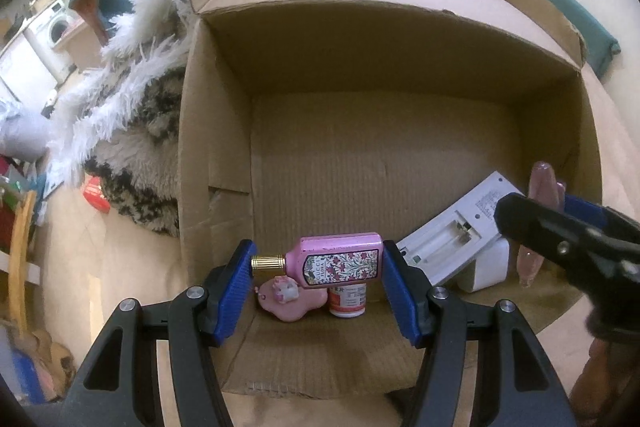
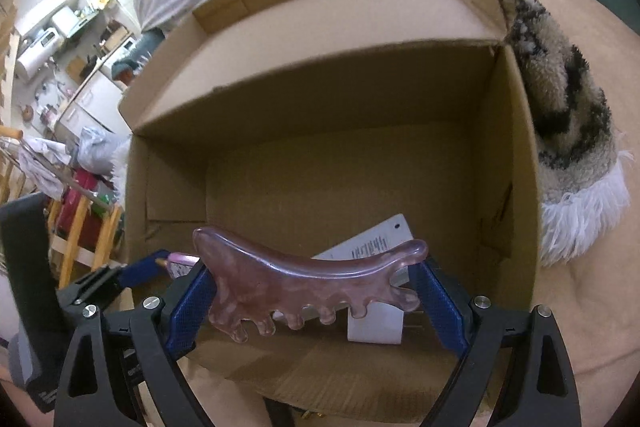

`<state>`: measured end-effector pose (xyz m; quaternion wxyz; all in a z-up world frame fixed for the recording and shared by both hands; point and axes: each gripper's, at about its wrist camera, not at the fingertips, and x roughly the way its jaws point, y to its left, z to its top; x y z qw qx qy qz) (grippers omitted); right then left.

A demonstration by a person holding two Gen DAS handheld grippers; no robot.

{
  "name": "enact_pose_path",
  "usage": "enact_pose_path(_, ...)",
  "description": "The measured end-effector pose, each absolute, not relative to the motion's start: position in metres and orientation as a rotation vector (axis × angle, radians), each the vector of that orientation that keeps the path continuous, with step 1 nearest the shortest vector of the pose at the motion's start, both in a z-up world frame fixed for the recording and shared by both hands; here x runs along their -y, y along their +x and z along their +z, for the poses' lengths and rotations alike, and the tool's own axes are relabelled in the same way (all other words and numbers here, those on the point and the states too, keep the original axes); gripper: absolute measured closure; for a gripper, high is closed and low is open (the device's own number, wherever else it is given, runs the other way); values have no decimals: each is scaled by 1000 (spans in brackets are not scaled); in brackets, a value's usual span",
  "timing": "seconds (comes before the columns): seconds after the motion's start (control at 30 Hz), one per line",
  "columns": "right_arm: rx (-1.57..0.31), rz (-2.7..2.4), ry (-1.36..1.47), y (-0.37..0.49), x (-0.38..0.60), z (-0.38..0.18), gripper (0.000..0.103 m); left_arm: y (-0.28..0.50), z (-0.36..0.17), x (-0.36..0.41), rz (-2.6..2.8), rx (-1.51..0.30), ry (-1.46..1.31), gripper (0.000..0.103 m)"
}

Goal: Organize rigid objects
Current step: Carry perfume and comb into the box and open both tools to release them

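A pink bottle (image 1: 338,259) is being held sideways between the blue pads of the left gripper (image 1: 318,281), with its gold cap pointing left. It is being kept just above the near part of the box (image 1: 360,147). A pink comb (image 2: 308,291) with little bumps along its edge is being gripped across the right gripper (image 2: 316,301), also low over the near side of the box.

Some things are already lying in the box. A pink charm (image 1: 286,297) and a small white jar (image 1: 347,301) are seen right under the bottle, near the front wall. A white remote (image 1: 452,231) with its battery slot open is lying to the right, leaning on a white block (image 1: 488,265). The far part of the box floor is bare.

So the job is judged to be partly done. The bottle and the comb are not yet set down, and they are likely the next things to be put in. Whether more things are waiting outside the box cannot be told. A fluffy rug (image 1: 132,131) is seen beside the box.
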<state>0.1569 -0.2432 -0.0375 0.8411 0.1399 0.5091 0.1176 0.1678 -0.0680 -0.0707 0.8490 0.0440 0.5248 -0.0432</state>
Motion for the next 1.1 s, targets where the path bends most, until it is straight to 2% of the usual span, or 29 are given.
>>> enact_pose_path(0.63,-1095,208,209,161,232,-43,4,162,-71,77,-77,-1106,101,44)
enact_pose_path(0.8,-1028,217,258,159,239,-32,0,164,-72,75,-92,-1132,101,36)
enact_pose_path(1.1,-996,230,257,158,241,-24,0,163,-62,75,-80,-1102,106,34)
